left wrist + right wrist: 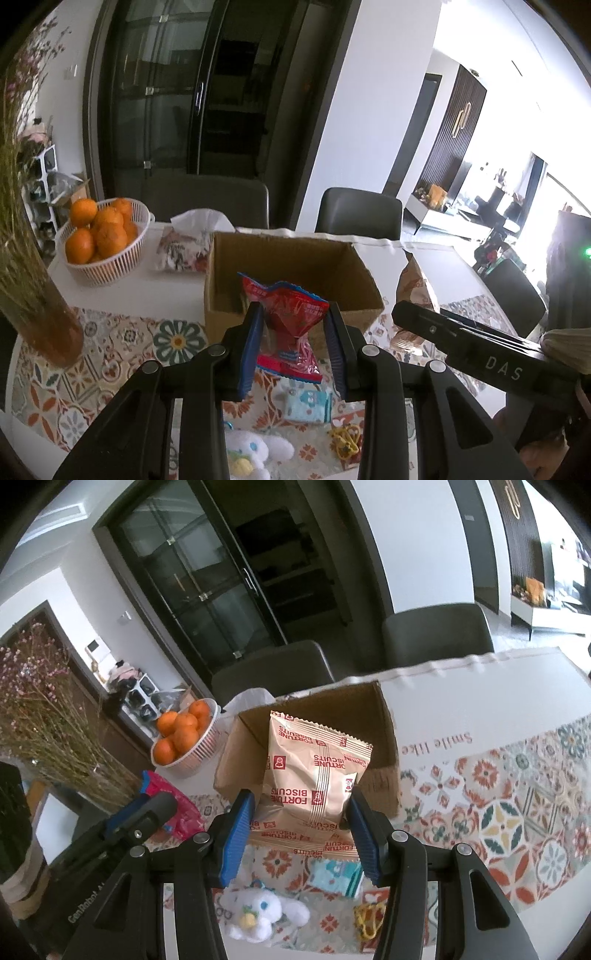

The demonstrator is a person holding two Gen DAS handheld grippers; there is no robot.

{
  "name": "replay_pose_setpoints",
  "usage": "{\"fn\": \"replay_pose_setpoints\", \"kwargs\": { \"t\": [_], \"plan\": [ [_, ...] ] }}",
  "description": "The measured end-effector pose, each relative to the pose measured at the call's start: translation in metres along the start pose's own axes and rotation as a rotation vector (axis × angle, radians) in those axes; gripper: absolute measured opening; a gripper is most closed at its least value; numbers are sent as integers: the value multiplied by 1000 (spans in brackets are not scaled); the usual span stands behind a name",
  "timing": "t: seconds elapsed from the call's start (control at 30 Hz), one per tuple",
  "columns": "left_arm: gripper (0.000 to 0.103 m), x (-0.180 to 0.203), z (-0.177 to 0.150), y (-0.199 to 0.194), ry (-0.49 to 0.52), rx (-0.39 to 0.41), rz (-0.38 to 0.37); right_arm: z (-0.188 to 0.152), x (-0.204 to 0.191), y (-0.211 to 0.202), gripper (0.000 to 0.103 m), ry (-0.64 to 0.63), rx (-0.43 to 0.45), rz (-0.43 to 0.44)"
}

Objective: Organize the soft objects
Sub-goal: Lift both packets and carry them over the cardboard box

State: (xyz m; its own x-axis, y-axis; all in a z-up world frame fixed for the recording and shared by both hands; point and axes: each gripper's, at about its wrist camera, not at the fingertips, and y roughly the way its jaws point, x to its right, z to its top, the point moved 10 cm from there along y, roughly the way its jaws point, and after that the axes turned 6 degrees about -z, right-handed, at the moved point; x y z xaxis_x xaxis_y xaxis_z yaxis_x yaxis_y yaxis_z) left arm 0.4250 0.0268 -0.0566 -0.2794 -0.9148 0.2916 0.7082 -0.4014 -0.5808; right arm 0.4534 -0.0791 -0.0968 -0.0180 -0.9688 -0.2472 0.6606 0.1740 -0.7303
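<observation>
Red snack packet point(291, 325) is being pinched by left gripper point(295, 343), biscuit bag point(314, 771) by right gripper point(301, 830), both apparently being carried over cardboard box point(295, 273) for dropping in.

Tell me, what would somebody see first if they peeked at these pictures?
Probably the two snack bags up in the air: a red packet pinched in the left claw and a tan biscuit bag in the right claw, both before the open cardboard box. Next, the basket of oranges at the table's far left.
</observation>
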Motion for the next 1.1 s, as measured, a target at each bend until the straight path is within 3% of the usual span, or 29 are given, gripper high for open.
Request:
{"fn": "replay_pose_setpoints", "kwargs": {
  "t": [0.53, 1.1],
  "plan": [
    [33, -7, 46, 37, 48, 2, 15, 49, -7, 25, 52, -94, 2, -22],
    [33, -29, 50, 110, 48, -143, 10, 63, -2, 90, 52, -172, -150, -55]
  ]
}}
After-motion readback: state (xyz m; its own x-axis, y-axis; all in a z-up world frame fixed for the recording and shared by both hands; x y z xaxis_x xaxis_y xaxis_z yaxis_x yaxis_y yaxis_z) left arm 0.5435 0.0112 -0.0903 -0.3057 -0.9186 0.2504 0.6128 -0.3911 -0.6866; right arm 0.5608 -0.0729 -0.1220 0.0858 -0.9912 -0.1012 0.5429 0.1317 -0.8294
